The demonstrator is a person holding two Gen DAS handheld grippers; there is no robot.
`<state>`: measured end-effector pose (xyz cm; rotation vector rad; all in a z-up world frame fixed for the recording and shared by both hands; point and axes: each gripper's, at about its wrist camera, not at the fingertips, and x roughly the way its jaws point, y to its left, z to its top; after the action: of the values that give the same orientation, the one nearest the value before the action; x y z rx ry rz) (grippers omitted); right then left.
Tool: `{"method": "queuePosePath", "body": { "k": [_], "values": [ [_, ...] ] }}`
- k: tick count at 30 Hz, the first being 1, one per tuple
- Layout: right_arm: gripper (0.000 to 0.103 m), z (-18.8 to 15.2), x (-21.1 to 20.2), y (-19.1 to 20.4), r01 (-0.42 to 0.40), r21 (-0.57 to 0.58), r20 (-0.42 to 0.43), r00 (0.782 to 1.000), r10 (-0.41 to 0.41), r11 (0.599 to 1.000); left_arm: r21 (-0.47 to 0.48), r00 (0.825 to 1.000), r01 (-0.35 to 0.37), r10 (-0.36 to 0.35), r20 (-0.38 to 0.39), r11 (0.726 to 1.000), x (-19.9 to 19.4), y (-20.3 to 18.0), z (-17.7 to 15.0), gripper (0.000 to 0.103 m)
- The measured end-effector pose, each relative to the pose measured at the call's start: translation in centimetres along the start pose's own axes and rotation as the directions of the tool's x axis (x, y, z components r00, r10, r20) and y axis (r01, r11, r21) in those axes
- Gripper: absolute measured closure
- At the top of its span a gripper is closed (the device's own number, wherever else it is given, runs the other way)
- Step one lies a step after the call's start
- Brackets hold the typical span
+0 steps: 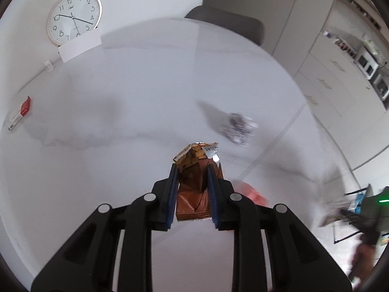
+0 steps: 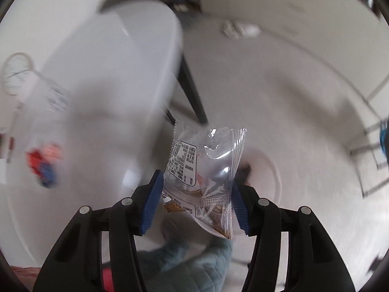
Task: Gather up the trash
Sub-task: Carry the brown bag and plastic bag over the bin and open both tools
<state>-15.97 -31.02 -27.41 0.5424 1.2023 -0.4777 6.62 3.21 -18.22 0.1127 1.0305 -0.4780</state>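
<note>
In the left wrist view my left gripper [image 1: 192,170] is shut on a brown foil wrapper [image 1: 193,189] and holds it above the white table [image 1: 121,97]. A crumpled silver wrapper [image 1: 237,127] lies on the table ahead to the right, and a red packet [image 1: 254,193] lies just right of the gripper. In the right wrist view my right gripper [image 2: 197,182] is shut on a clear plastic snack packet [image 2: 204,168] with printed text, held beyond the table's edge. A red and blue wrapper [image 2: 43,163] lies blurred on the table at left.
A wall clock [image 1: 74,17] and a white card [image 1: 80,46] stand at the table's back left. A red and white box [image 1: 20,113] lies at the left edge. A grey chair [image 1: 226,22] stands behind the table. A dark table leg [image 2: 192,90] and floor show right.
</note>
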Motion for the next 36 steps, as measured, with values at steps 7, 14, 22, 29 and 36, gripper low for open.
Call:
{"method": "queuePosePath", "body": {
  "k": [7,14,22,29,36],
  "values": [
    [0.027,-2.5,11.2,-5.3,0.092,0.043,-0.186,0.979,-0.083,0.995,0.108,0.999,0.044,-0.041,-0.028,0.993,-2.0,-7.0,-3.1,0.08],
    [0.015,-3.1,13.0,-9.8,0.097,0.093,-0.236,0.969,-0.072,0.991,0.275,0.992,0.119,-0.102,-0.075,0.954,-2.0,-18.3,-4.1,0.08],
    [0.007,-4.5,5.7,-16.5,0.078,0.205,-0.105,0.993,-0.057,0.976,0.495,0.946,0.306,-0.2,-0.257,0.813,3.2,-32.3,-8.4,0.078],
    [0.006,-7.2,3.1,-21.2,0.139,0.195,-0.1,0.988,-0.121,0.971,0.599,0.887,0.364,-0.07,-0.456,0.713,14.5,-40.1,-15.2,0.063],
    [0.004,-8.7,3.1,-23.2,0.146,0.204,-0.136,0.983,-0.12,0.968,0.577,0.852,0.38,-0.031,-0.522,0.723,17.9,-41.3,-18.5,0.021]
  ]
}}
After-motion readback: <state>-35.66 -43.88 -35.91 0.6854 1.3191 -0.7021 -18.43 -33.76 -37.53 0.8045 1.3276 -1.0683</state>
